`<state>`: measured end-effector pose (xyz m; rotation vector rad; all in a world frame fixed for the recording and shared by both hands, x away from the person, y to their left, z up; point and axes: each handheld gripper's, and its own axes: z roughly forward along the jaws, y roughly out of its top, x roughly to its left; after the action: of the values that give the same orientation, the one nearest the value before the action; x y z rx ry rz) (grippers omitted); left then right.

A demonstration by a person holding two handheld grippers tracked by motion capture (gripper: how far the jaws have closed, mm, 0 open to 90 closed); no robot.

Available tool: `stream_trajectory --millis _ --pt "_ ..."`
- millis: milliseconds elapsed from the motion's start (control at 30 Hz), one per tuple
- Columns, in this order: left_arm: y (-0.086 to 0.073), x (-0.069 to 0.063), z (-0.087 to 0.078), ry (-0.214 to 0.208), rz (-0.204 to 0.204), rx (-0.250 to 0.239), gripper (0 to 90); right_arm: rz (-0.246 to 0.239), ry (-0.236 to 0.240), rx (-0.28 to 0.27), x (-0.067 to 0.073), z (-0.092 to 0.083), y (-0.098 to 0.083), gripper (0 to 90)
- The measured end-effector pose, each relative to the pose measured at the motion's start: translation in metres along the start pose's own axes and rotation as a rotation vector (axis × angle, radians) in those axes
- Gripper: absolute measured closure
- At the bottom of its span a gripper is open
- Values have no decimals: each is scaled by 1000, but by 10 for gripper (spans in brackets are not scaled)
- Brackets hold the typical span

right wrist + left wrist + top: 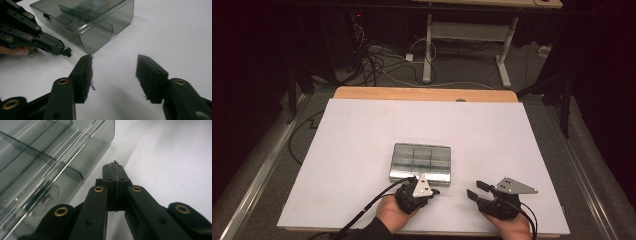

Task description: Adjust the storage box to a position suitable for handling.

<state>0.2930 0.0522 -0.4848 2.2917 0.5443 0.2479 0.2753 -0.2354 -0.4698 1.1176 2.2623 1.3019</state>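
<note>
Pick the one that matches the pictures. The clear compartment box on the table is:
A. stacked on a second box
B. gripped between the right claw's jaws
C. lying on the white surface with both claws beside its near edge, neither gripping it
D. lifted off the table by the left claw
C: the box rests on the white table; the left claw is shut next to it and the right claw stands open, nothing between its jaws.

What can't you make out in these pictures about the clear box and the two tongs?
- Clear divided box: high view too small to show any contents; its far side is cut off by the top edge in the left gripper view.
- Left tongs: something tiny and dark at the shut tips, too small to identify.
- Right tongs: open over bare table.
</note>
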Motion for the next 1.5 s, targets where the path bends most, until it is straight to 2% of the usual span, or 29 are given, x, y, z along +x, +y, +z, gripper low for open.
stream_trajectory --millis 167,200,300,333,367,400,433,533,567,667,733,767,800,867,933,1067,1167,1233,1300,1500 --pt "-16 6 -20 -14 -37 -31 875 -11 34 -12 8 2 1 574" --pt "-20 8 -25 -17 -51 -40 873 -21 53 -7 14 4 3 589" --pt "-34 16 -46 -14 -101 -74 871 -40 69 -2 21 8 4 619" --pt "-46 21 -61 0 -129 -95 869 -53 85 8 27 13 5 646" --pt "-46 21 -61 0 -129 -95 864 -53 85 8 27 13 5 646" --pt "-58 27 -75 18 -159 -107 838 -73 101 21 34 18 7 670" --pt "-58 27 -75 18 -159 -107 838 -73 101 21 34 18 7 670" --pt "-77 37 -94 59 -201 -127 837 -97 116 45 43 28 9 688" --pt "-84 43 -100 85 -224 -134 836 -116 111 66 48 36 11 692" --pt "-95 58 -108 112 -289 -160 800 -136 108 79 52 43 14 692" --pt "-100 67 -109 138 -321 -166 784 -149 107 93 55 50 16 691" --pt "-100 71 -108 163 -331 -150 786 -160 104 103 56 53 18 688" --pt "-99 76 -107 181 -346 -137 845 -177 90 127 59 59 20 680" --pt "-91 87 -101 198 -364 -130 877 -180 91 148 59 65 22 670" --pt "-87 89 -98 191 -364 -128 878 -180 91 156 60 68 23 667" --pt "-74 89 -74 157 -343 -80 878 -195 97 196 63 79 27 673" --pt "-72 87 -70 152 -332 -70 878 -208 93 198 66 81 28 685" --pt "-72 86 -69 146 -333 -70 878 -221 73 203 68 81 28 726" --pt "-72 85 -68 152 -329 -65 878 -215 66 197 66 81 28 765" --pt "-72 84 -69 150 -334 -64 878 -218 83 199 65 78 28 772"
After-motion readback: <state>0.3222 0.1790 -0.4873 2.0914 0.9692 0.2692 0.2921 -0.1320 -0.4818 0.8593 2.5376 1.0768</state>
